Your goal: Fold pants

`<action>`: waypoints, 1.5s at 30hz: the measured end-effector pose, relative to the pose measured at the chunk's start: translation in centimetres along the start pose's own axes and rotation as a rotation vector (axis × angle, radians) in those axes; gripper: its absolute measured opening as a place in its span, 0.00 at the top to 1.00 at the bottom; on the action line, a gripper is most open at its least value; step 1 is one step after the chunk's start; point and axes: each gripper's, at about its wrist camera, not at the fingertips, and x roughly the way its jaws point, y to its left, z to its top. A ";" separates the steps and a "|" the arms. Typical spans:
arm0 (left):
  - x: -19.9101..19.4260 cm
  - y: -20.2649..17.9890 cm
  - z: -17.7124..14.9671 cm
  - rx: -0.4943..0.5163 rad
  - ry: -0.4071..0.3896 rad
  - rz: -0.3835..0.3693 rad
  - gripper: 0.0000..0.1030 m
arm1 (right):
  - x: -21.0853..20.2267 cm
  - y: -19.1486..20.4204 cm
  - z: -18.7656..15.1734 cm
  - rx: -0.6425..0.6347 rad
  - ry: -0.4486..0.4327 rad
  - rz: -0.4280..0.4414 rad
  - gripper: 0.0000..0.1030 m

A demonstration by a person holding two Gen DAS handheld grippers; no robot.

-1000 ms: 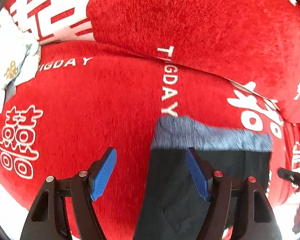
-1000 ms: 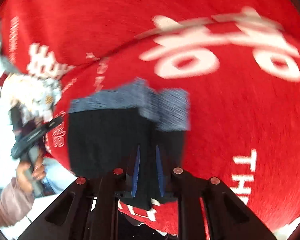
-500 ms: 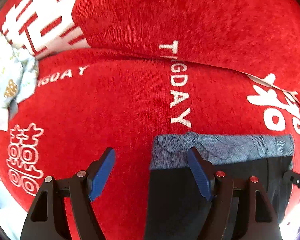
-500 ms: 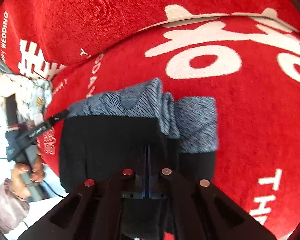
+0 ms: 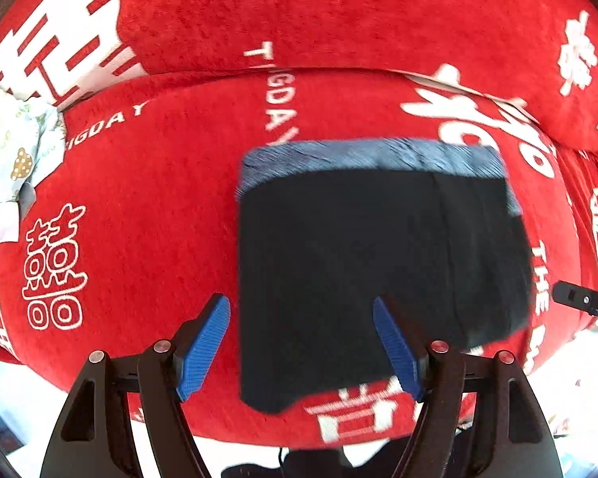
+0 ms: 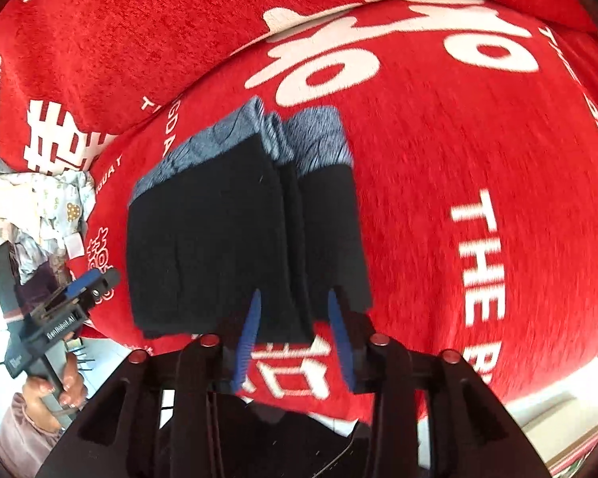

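Lying pants (image 5: 378, 263) beyond spread left fingers (image 5: 203, 342)

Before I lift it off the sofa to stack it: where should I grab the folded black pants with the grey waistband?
Take the folded black pants at the near hem edge, from the sofa's front. The layers end there and overhang slightly, and the open right gripper already faces that edge.

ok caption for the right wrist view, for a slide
Open right gripper above folded black pants with a grey waistband on a red wedding-print cover.
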 end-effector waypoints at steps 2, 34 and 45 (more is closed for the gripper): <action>-1.0 -1.0 -0.7 0.027 -0.006 -0.002 0.12 | -0.4 0.6 -0.9 0.002 0.005 0.002 0.37; -8.6 -2.6 -0.9 -0.028 0.022 0.083 0.10 | -6.3 10.1 -2.6 -0.140 -0.038 -0.282 0.00; -9.1 -3.3 -1.2 -0.012 0.030 0.082 0.10 | -6.6 11.3 -2.7 -0.189 -0.045 -0.334 0.00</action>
